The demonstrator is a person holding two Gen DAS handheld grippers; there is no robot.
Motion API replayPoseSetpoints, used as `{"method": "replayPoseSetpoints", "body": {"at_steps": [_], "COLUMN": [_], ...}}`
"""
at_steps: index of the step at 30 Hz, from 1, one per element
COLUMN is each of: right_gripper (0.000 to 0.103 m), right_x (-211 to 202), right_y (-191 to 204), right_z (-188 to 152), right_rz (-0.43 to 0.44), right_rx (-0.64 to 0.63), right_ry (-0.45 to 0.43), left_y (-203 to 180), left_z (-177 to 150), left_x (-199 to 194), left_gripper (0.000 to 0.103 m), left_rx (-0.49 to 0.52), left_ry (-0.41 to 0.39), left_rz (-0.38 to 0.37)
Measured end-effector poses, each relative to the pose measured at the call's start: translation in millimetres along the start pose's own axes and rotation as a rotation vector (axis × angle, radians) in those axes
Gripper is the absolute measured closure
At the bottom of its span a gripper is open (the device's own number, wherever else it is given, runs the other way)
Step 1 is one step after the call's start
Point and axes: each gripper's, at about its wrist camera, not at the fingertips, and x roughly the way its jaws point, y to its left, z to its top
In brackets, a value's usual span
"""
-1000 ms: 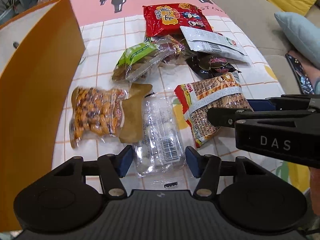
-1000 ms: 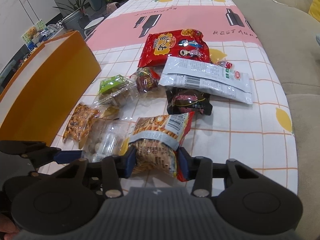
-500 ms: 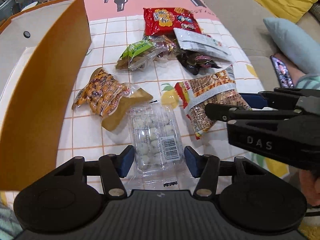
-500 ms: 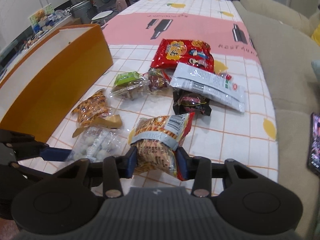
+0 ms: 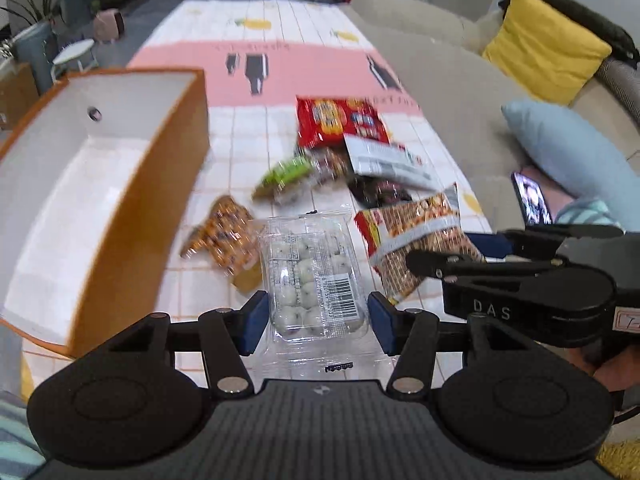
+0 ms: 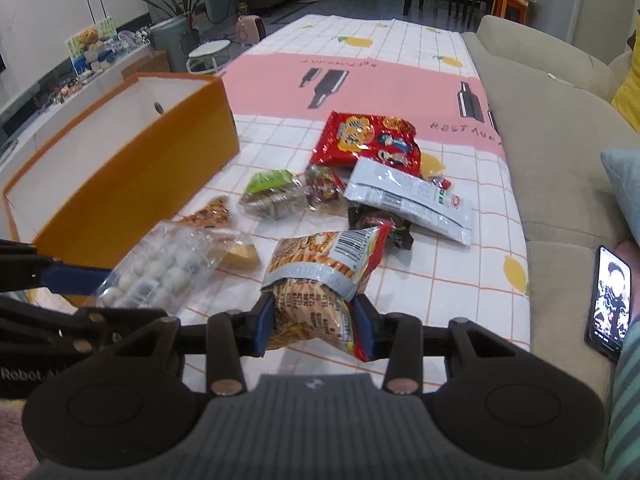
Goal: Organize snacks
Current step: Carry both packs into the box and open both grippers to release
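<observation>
Both grippers carry one packet each above the checked tablecloth (image 6: 460, 280), with the orange box (image 6: 132, 184) taken as the landmark throughout. The left gripper (image 5: 314, 318) has its jaws about half apart, the blue pads standing at either side of a clear tray of white round sweets (image 5: 312, 276); in the left wrist view a thin gap seems to show at each pad, though the clear film makes this hard to judge, and the right wrist view shows the tray (image 6: 156, 270) lifted off the cloth on that gripper, so it reads as held. The right gripper (image 6: 314, 322) is closed to a narrower gap on a crumpled orange-and-red snack bag (image 6: 320, 280), its pads pressing the bag's lower end. Both packets hang just beside the box's near corner, to its right. Farther from the box, on the cloth, lie an orange peanut packet (image 6: 210, 216), a green-topped clear packet (image 6: 268, 192), a red bag (image 6: 368, 140), a white-and-grey pouch (image 6: 404, 200) and a dark wrapper (image 6: 380, 228) partly beneath it. The box stands open-topped and its white interior appears bare. The step in hand is judged to be the carry from cloth to box. The next move calls for swinging each packet over the box's orange wall, clear of its rim, lowering it inside, and only then parting the jaws, the left first since it is nearer.
</observation>
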Motion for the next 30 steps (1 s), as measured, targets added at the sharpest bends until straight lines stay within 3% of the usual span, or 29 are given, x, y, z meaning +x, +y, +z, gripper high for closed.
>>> {"method": "replayPoseSetpoints", "body": {"at_steps": [9, 16, 23, 30], "right_gripper": [0.064, 0.064, 0.064, 0.064], "right_x": [-32.0, -38.9, -15.4, 38.5], "right_y": [20.6, 63.0, 135.0, 192.7], "right_z": [28.8, 73.6, 112.6, 135.4], "right_rz": [0.078, 0.206, 0.311, 0.329], "right_rx": [0.010, -0.056, -0.224, -0.442], "right_ry": [-0.105, -0.149, -0.126, -0.040], "left_y": [28.2, 73.6, 128.6, 178.7], "left_z": [21.7, 51.6, 73.2, 75.8], "left_x": [-53.4, -90.1, -81.5, -37.8], "left_gripper": [0.042, 0.042, 0.043, 0.043], "left_rx": [-0.017, -0.027, -0.011, -0.016], "left_ry": [-0.151, -0.217, -0.111, 0.052], "left_rz": [0.074, 0.165, 0.225, 0.240]}}
